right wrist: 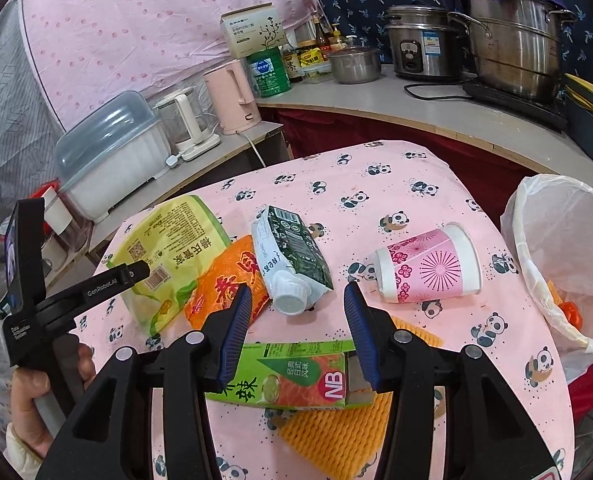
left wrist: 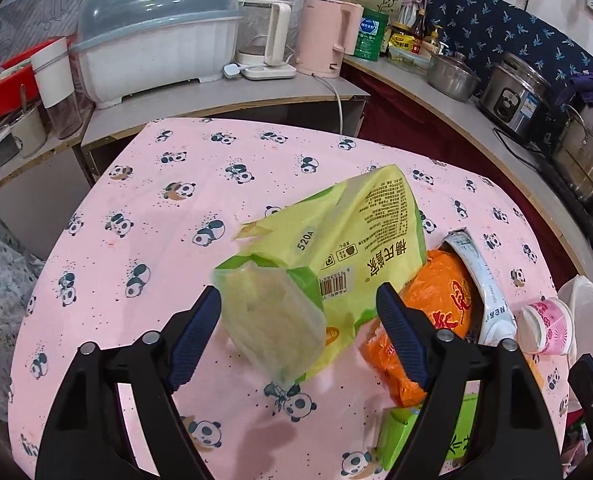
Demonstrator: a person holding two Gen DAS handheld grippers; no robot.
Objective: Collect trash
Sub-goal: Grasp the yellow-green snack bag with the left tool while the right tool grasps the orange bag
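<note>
1. Trash pieces lie scattered on the panda tablecloth (right wrist: pixel 408 160): I count six.
2. One yellow-green bag (left wrist: pixel 360 240) lies farthest from the lined bin (right wrist: pixel 552 248); one orange wrapper (right wrist: pixel 232 280) touches it on the bin side.
3. One white spouted pouch (right wrist: pixel 288 256) rests against the wrapper, and one pink paper cup (right wrist: pixel 428 268) lies on its side nearest the bin.
4. One green carton (right wrist: pixel 284 376) sits on one orange foam net (right wrist: pixel 336 440).
5. Left gripper (left wrist: pixel 298 300) stands wide around the bag's end; I cannot tell whether it touches.
6. Right gripper (right wrist: pixel 298 300) stands partly open above the carton, holding nothing.
</note>
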